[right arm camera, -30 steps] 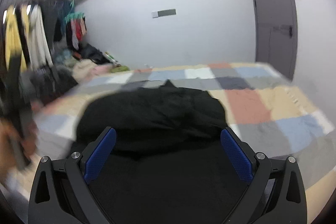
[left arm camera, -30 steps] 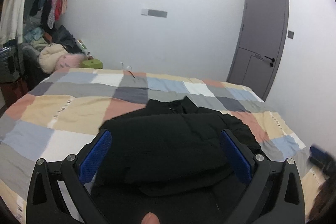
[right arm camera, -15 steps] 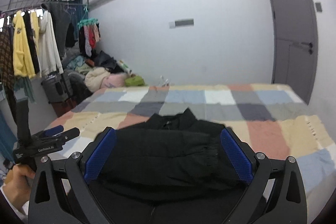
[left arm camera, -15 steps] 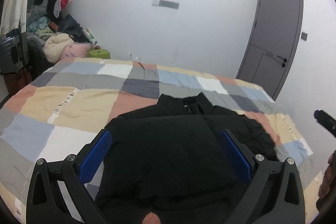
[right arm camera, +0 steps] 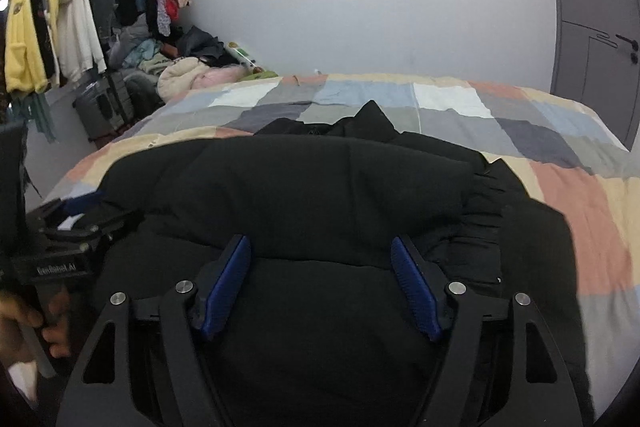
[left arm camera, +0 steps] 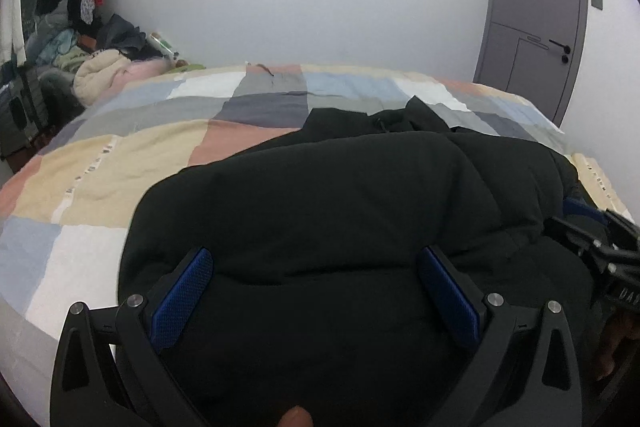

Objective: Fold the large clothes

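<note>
A large black padded jacket [left arm camera: 340,211] lies on a bed with a patchwork cover [left arm camera: 132,151], sleeves folded in, collar toward the far wall. It also fills the right wrist view [right arm camera: 320,195]. My left gripper [left arm camera: 316,263] hovers low over the jacket's near part, jaws wide open and empty. My right gripper [right arm camera: 320,251] is also low over the jacket, jaws open but narrower, empty. The right gripper shows at the right edge of the left wrist view [left arm camera: 592,239]; the left gripper shows at the left edge of the right wrist view [right arm camera: 76,223].
A clothes rail with hanging garments [right arm camera: 44,27] and a heap of clothes [right arm camera: 180,67] stand left of the bed. A grey door [left arm camera: 532,11] is at the far right. The white wall runs behind the bed.
Both grippers have dropped and moved in close over the jacket, which now fills each view. The right gripper's jaws have narrowed somewhat. The jacket lies as before.
</note>
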### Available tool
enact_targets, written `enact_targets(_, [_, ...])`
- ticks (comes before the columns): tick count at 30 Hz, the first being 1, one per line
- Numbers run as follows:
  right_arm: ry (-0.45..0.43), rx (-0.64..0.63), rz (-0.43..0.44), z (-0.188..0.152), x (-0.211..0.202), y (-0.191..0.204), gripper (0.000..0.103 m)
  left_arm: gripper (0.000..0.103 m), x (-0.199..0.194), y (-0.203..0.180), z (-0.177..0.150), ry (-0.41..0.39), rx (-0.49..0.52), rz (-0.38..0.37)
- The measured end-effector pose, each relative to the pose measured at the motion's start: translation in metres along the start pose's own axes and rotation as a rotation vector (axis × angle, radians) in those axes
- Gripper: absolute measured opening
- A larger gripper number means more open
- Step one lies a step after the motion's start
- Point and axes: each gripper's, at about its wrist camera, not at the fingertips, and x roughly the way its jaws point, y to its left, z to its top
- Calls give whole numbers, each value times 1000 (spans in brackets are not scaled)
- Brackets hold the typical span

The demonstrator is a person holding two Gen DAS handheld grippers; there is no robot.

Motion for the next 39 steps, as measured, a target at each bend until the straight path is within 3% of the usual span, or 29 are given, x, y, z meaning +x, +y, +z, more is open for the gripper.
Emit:
enact_targets(13, [28, -12, 6, -9, 45, -9, 72, 103, 46, 2, -3, 31, -3, 41])
enact_targets(19, [63, -2, 15, -10, 49, -12, 72, 103, 42, 1, -5, 42, 2, 54])
enact_targets(25, [47, -50, 29, -8, 8, -5, 70, 103, -1, 5, -8, 41, -52, 29])
enact_targets(30, [6, -57, 49, -13, -44, -12, 70, 103, -67, 13, -20, -12, -94, 10])
enact_targets(39, [9, 1, -38, -35, -100, -68, 71, 103, -159, 18, -74, -30, -108, 41])
